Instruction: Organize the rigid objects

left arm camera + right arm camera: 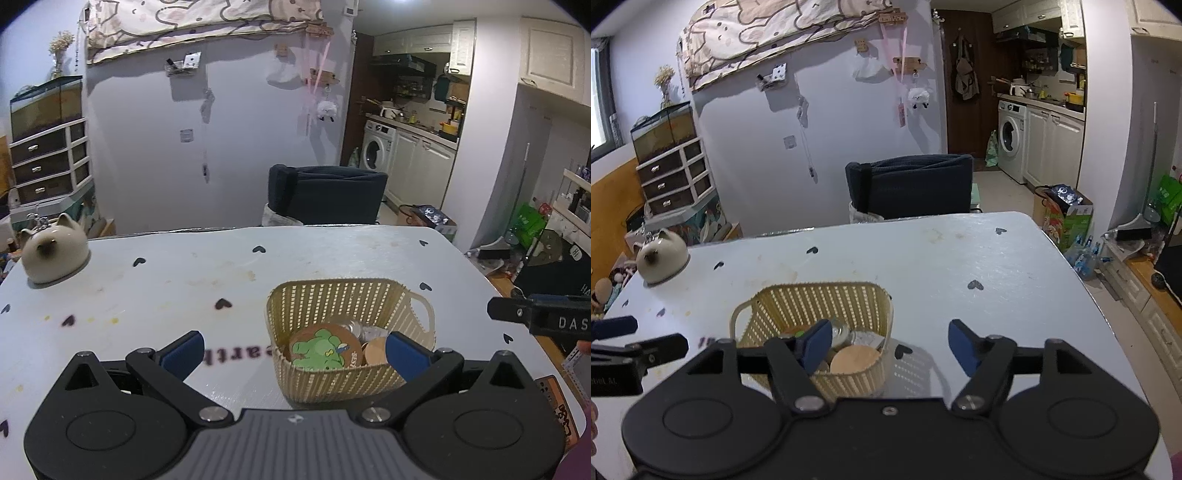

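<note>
A tan woven plastic basket (343, 295) stands on the white table (166, 288). It holds a round brown coaster with a green frog (325, 350), a plain wooden disc (375, 350) and a clear glass piece (356, 326). My left gripper (295, 354) is open and empty, its right finger over the basket's near right corner. The basket (812, 306) and wooden disc (855, 360) also show in the right wrist view. My right gripper (890, 345) is open and empty, its left finger over the basket.
A cream cat-shaped ceramic pot (55, 253) sits at the table's far left corner. A dark chair (325, 194) stands behind the far edge. The right gripper's side (543, 319) shows at the right. The table's right edge drops to a cluttered floor.
</note>
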{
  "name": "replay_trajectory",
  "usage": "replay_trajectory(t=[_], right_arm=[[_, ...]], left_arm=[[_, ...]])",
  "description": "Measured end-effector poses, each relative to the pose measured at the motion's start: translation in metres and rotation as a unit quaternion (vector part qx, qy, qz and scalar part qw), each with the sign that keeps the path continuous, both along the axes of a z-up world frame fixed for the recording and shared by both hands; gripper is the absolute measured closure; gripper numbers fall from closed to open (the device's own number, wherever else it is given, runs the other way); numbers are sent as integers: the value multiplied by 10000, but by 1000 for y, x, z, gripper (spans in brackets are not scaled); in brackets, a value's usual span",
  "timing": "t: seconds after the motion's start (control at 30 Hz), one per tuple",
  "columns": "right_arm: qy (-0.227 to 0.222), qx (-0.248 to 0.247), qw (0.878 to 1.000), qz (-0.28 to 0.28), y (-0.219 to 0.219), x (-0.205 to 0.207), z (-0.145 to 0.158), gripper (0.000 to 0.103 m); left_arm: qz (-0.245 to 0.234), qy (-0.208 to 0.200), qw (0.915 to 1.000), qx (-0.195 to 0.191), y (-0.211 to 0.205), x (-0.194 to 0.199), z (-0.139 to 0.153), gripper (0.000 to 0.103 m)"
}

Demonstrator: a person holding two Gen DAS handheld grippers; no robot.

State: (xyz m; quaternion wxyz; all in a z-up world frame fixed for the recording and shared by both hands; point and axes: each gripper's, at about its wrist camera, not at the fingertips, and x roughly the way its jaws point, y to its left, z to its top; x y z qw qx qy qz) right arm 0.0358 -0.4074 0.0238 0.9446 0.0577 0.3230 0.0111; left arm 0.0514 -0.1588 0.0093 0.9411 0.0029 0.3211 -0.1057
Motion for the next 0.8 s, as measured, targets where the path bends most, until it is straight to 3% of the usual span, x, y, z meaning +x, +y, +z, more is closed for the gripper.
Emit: replay_trajectory(t=[0.2,0.33,0.5,0.8], right_arm=[[77,-152,9998,128,9,-14,-2,22],[28,-196,9998,4,7,-22,-1,9],[-47,-287,9995,-157,3,-31,1,1],[-170,-415,9988,-214,4,-42,5,0]], left_arm=[[147,62,9999,-9,1,-16,0,0],[227,68,9997,-77,4,-23,-1,0],[485,-62,9988,-4,6,-29,2,0],[585,10,9982,136,7,-34,2,0]])
